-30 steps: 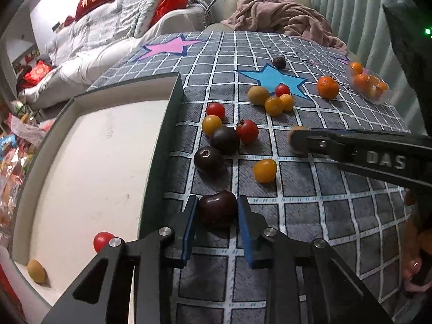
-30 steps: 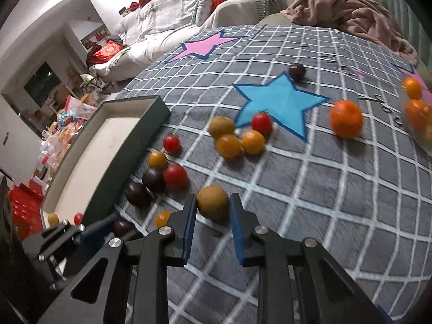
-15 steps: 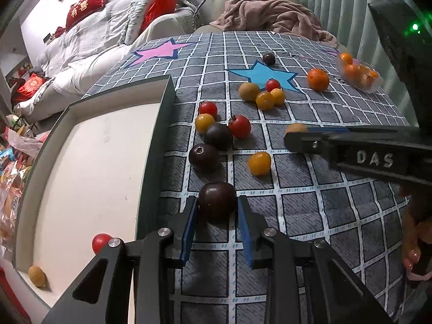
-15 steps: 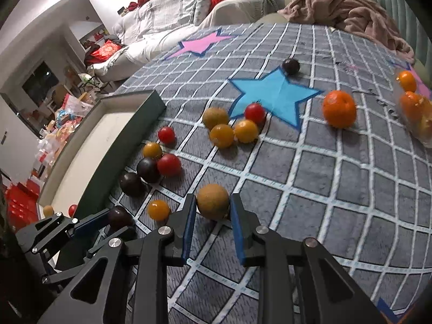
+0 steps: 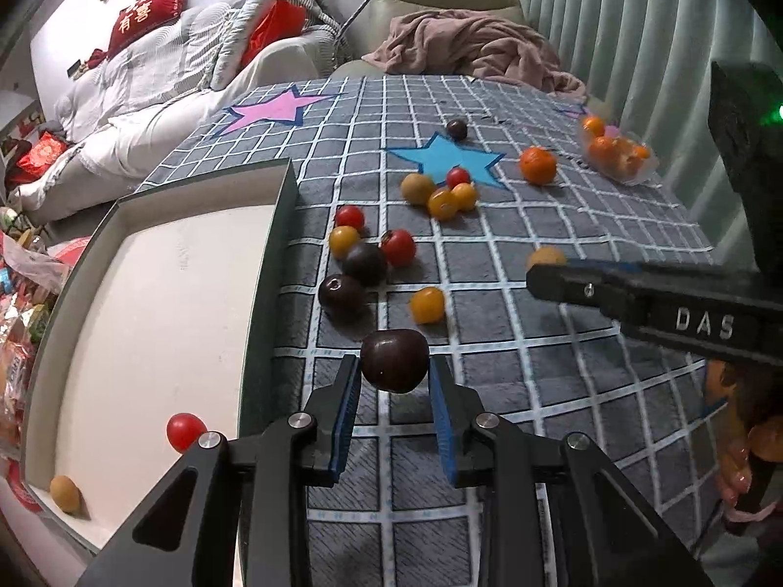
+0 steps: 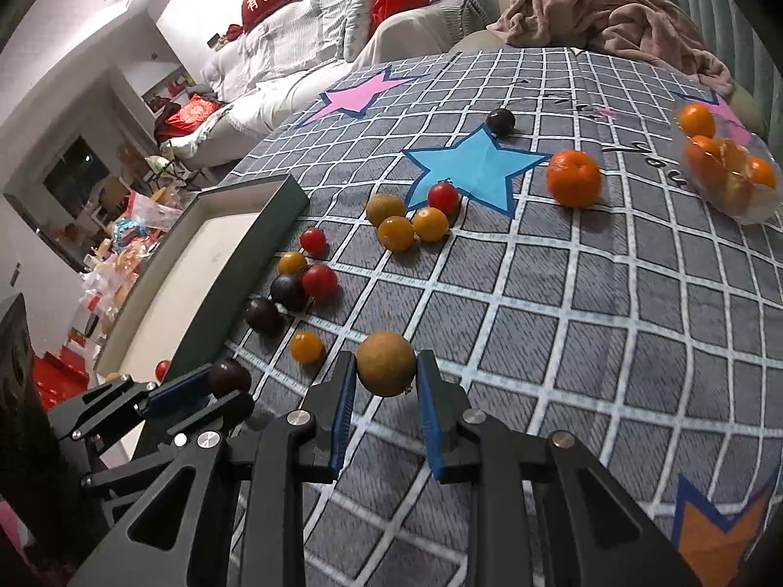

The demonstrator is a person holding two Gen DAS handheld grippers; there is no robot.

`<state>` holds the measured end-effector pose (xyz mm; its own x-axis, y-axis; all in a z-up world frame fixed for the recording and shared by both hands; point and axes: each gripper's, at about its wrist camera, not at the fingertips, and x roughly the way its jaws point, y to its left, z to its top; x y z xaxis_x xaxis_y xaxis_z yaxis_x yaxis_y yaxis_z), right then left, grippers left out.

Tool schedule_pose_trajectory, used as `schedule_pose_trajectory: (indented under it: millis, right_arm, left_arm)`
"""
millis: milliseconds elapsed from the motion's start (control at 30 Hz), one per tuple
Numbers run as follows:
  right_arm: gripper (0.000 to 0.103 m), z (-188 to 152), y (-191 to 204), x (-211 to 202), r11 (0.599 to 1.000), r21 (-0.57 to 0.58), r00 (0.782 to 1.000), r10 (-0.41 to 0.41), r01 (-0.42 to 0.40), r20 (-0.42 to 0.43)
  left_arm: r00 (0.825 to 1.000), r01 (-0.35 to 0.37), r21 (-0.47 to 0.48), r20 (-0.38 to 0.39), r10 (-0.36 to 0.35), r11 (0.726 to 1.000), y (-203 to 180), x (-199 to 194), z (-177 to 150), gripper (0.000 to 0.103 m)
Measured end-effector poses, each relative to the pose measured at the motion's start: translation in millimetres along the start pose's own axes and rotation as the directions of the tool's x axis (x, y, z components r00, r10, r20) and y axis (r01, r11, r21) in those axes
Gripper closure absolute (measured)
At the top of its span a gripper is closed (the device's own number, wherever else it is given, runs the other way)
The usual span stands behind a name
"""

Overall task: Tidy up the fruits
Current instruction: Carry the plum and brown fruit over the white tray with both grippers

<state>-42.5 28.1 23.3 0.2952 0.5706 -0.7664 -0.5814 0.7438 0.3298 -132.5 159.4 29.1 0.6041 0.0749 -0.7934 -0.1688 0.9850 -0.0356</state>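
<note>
My left gripper [image 5: 394, 386] is shut on a dark purple plum [image 5: 394, 360] and holds it above the grid cloth, just right of the green-rimmed tray [image 5: 264, 293]. The tray holds a red tomato [image 5: 185, 431] and a tan fruit [image 5: 64, 493]. My right gripper [image 6: 384, 381] is shut on a brown-tan round fruit [image 6: 385, 363], lifted off the cloth. The left gripper with its plum [image 6: 229, 376] also shows in the right wrist view. Loose plums [image 5: 341, 292], red tomatoes [image 5: 399, 247] and yellow tomatoes [image 5: 426, 304] lie beside the tray.
A tangerine [image 6: 572, 177] lies right of the blue star [image 6: 477, 166]. A clear bowl of tangerines [image 6: 724, 171] stands at the far right. A lone plum [image 6: 500, 121] lies beyond the star. A sofa and a pink blanket [image 5: 470, 49] are behind the table.
Both grippers have risen from the cloth with their fruit held. The left one carries the plum, the right one the brown fruit.
</note>
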Motion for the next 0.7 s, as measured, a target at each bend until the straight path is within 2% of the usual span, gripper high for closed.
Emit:
schedule_pose_trajectory:
  millis: [300,700]
  right_arm:
    - [0.076,-4,24,-27,1.000,-0.027,1.000,-0.008,0.008,0.021]
    - [0.076,-1,100,-32,0.989,-0.147,1.000,-0.006,0.007,0.012]
  left_arm:
    - [0.998,0.012,-0.034,0.054,-0.010,0.999,15,-39,1,0.073]
    - [0.995,-0.041,-0.131,0.081,0.052,0.991,89,-73,-20,0.073]
